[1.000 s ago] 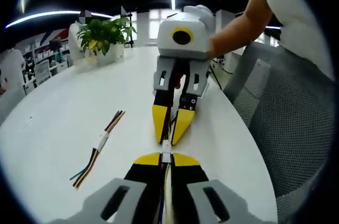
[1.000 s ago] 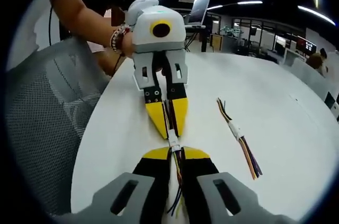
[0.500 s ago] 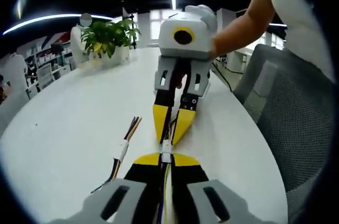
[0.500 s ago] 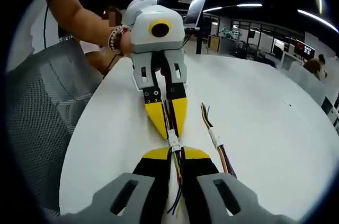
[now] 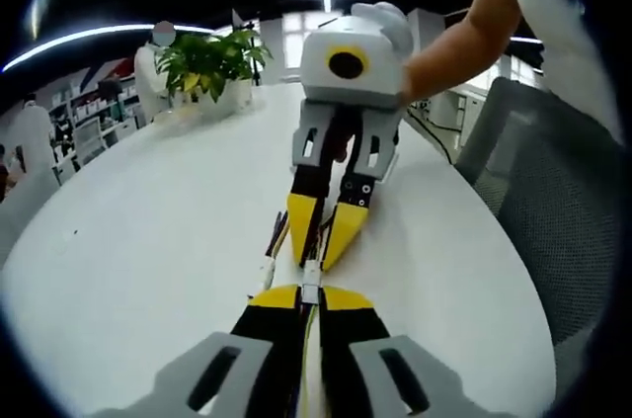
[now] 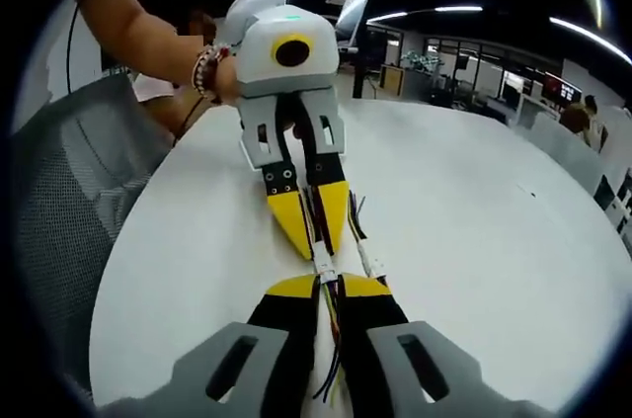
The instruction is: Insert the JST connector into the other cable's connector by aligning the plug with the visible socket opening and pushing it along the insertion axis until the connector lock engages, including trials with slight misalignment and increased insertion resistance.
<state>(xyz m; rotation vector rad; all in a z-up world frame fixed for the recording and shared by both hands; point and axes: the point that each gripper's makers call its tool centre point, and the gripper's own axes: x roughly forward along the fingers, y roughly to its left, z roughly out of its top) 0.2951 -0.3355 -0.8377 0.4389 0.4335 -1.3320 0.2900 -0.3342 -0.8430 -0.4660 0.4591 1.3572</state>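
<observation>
My left gripper (image 5: 310, 293) is shut on a bundle of coloured wires ending in a small white JST connector (image 5: 310, 278). Facing it tip to tip, my right gripper (image 5: 315, 260) is shut on the other cable. In the right gripper view, the right gripper (image 6: 327, 286) holds its wires (image 6: 332, 339), and the white connector pair (image 6: 323, 265) sits between it and the left gripper (image 6: 315, 252). The two connector halves touch in line; I cannot tell whether the lock is engaged. A spare joined cable (image 5: 271, 252) (image 6: 366, 254) lies on the table just beside the tips.
The round white table (image 5: 128, 220) curves away near a grey mesh chair (image 5: 558, 220) (image 6: 59, 201). A potted plant (image 5: 209, 60) stands at the far side. A person's forearm (image 5: 459, 38) holds the right gripper, and a wrist with a bracelet (image 6: 205, 70) holds the left.
Both grippers stay shut and tip to tip. The pair has shifted across the table, so the spare cable now lies right beside the tips instead of well off to the side.
</observation>
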